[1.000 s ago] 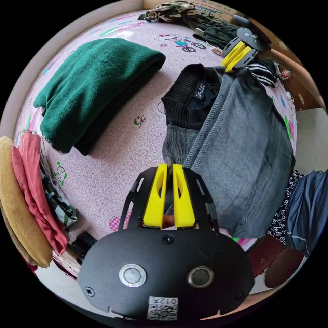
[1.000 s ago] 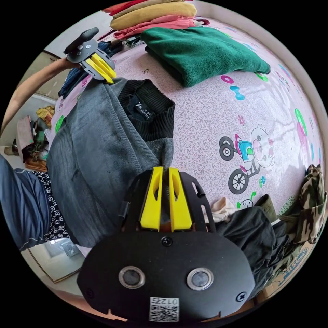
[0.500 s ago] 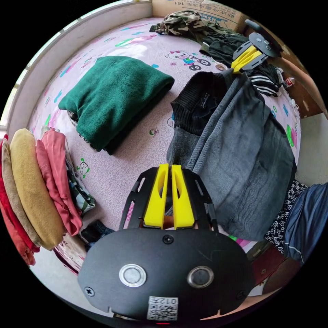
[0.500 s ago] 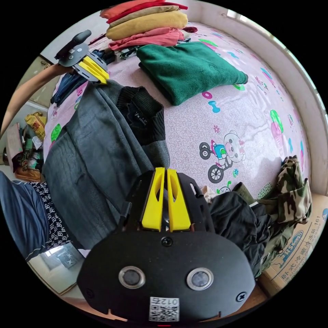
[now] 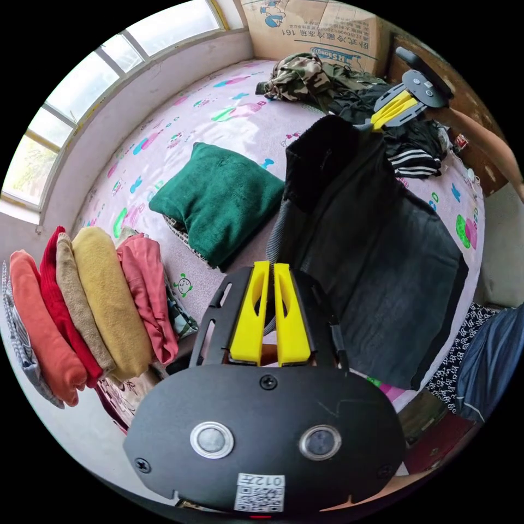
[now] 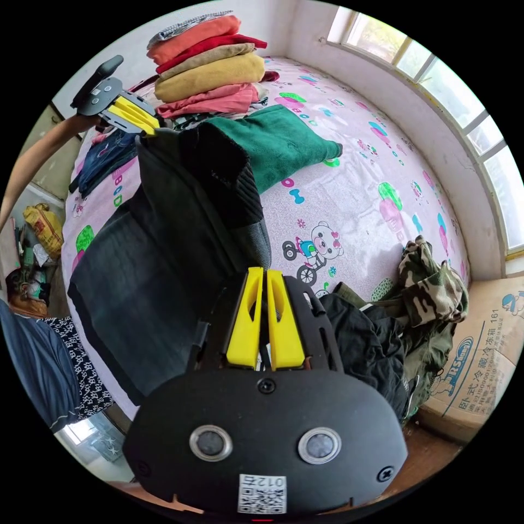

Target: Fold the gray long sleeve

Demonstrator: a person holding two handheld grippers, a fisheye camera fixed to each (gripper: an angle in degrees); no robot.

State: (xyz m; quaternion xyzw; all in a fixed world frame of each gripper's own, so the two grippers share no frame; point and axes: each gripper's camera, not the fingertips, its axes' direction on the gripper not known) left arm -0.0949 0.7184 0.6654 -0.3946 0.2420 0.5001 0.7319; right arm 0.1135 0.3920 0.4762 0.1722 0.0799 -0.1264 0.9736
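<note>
Gray long sleeve (image 5: 376, 256) hangs between our two grippers above the pink bedsheet (image 6: 349, 180), its lower hem trailing toward the bed's edge, so the body can drop flat. Our left gripper (image 5: 269, 273) is clamped on one shoulder and our right gripper (image 6: 261, 278) on the other, jaws pressed together over cloth, beside the folded green sweater (image 5: 224, 191).

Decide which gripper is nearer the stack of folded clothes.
Left. The left gripper grips the gray long sleeve beside the stack of folded clothes; the right gripper holds the garment's far end, across the bed.
</note>
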